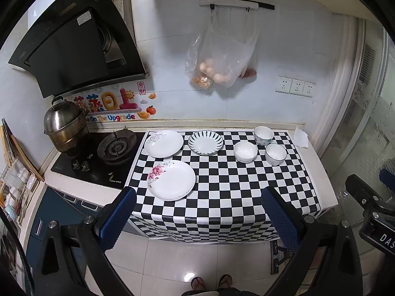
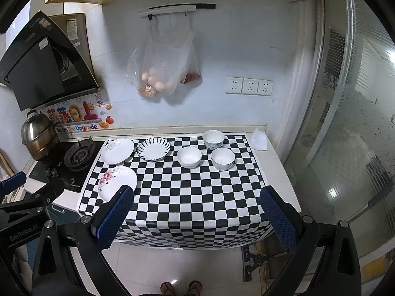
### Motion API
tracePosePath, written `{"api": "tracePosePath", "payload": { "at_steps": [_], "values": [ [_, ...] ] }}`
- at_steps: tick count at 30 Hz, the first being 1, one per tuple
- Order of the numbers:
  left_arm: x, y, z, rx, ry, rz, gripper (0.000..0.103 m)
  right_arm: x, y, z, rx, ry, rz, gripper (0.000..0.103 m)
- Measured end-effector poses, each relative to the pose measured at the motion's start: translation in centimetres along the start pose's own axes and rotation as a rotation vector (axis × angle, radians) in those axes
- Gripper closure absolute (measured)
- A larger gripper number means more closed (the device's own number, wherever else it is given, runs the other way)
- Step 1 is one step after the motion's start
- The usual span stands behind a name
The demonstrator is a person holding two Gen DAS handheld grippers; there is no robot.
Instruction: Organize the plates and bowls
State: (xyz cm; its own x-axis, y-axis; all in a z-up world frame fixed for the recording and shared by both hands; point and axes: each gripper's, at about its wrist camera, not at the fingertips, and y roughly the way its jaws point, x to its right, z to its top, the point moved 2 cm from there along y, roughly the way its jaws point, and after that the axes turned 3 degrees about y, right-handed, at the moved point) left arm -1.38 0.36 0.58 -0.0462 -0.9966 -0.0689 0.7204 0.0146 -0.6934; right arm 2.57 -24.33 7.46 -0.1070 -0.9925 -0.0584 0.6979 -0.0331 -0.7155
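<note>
Checkered table point(image 1: 222, 197): three plates point(image 1: 171, 180) left, three bowls point(image 1: 245, 151) right, all apart.
Left gripper point(image 1: 198, 212): jaws spread wide, empty, apparently short of the table.
Right gripper point(image 2: 197, 212): same.

Left claw point(image 1: 197, 212) and right claw point(image 2: 197, 212) both gape wide, empty.

light: bright, even | glare: floor tiles point(image 1: 188, 276) | edges: fisheye bending, dark vignette | focus: sharp
</note>
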Motion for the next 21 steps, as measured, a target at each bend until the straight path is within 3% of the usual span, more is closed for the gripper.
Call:
{"api": "tracePosePath", "payload": {
  "at_steps": [21],
  "values": [
    [-0.9,1.0,-0.7,0.003,-0.014,0.012,0.0,-0.9,1.2,-0.4,-0.006,-0.014,-0.021,0.0]
  ]
}}
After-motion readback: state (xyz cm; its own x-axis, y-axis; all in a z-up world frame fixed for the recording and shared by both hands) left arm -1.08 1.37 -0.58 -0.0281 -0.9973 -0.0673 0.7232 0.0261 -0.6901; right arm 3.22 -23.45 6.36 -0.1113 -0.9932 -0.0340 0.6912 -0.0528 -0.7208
